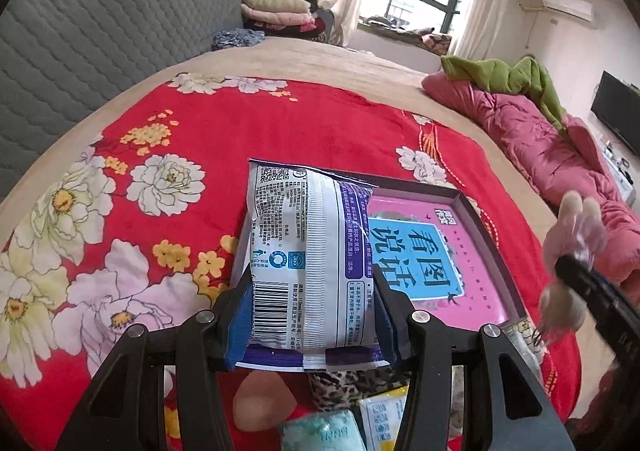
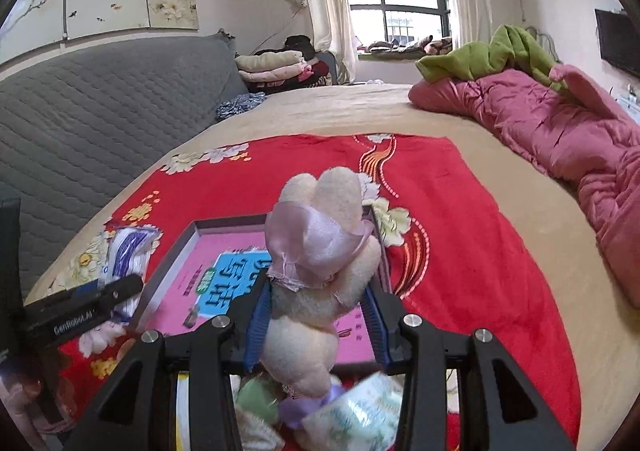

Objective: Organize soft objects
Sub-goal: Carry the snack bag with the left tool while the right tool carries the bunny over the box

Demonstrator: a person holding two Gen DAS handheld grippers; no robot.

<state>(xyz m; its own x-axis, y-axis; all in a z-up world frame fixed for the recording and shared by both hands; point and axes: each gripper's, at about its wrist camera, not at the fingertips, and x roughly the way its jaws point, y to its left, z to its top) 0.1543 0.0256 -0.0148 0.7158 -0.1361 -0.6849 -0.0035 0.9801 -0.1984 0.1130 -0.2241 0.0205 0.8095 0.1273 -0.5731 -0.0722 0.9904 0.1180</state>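
My left gripper is shut on a white and purple tissue pack and holds it upright above the left edge of a shallow box with a pink base. My right gripper is shut on a cream plush bunny with a lilac bow, above the same box. The bunny and the right gripper show at the right edge of the left wrist view. The left gripper and its pack show at the left of the right wrist view.
The box lies on a red floral blanket over a beige bed. More soft packs and small items lie near me under the grippers. A pink quilt with a green cloth lies to the right. A grey headboard stands to the left.
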